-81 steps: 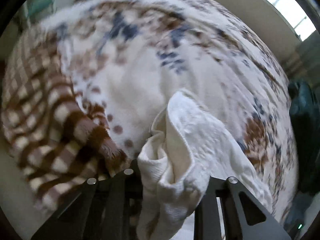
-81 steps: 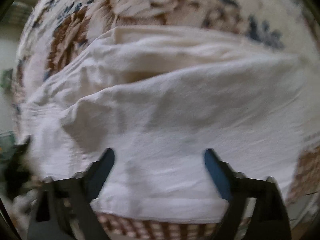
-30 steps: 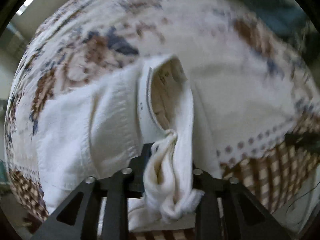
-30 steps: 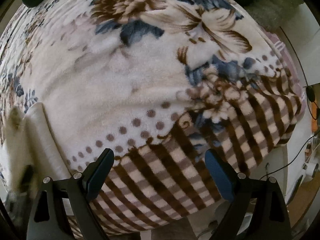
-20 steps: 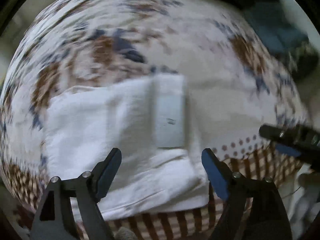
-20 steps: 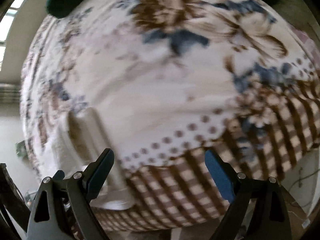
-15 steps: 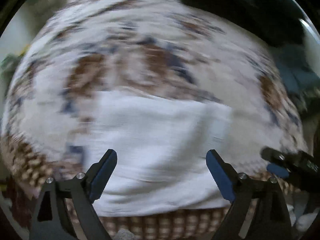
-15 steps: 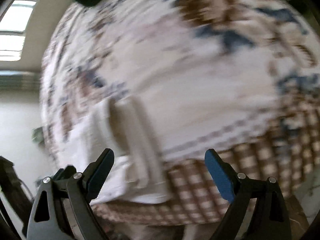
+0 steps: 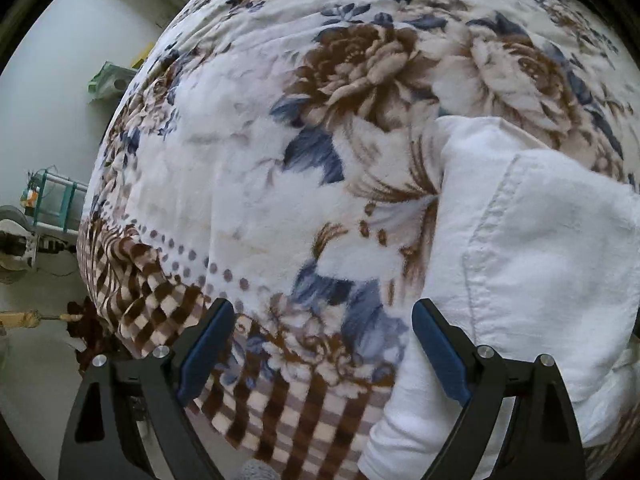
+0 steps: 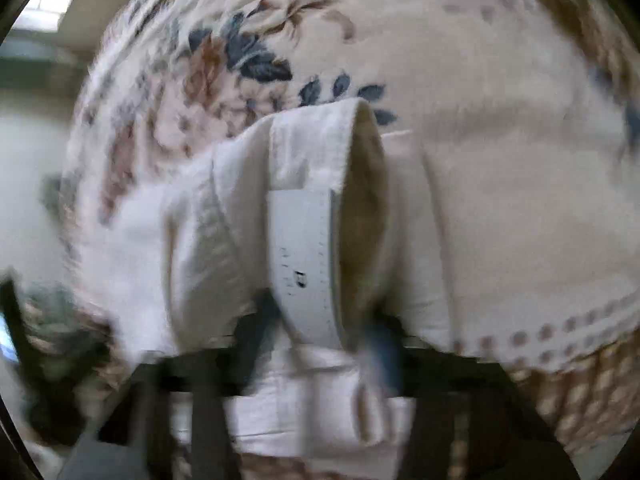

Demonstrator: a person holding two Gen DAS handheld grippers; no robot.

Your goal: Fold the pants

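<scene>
The white pants (image 9: 540,264) lie folded on the floral blanket (image 9: 280,160), at the right of the left wrist view. My left gripper (image 9: 322,344) is open and empty, over the blanket just left of the pants. In the blurred right wrist view my right gripper (image 10: 316,344) is shut on the pants (image 10: 224,216) at the waistband end, where a grey label (image 10: 304,248) shows. The fabric bunches between the fingers and hangs below them.
The blanket's brown checked border (image 9: 168,300) hangs over the bed's near edge. Left of the bed is pale floor with a teal rack (image 9: 52,200) and a green bag (image 9: 108,80). More blanket (image 10: 520,160) lies right of the pants.
My left gripper let go of the pants and swung left over the blanket. My right gripper moved from bare blanket to the pants and closed on the waistband end.
</scene>
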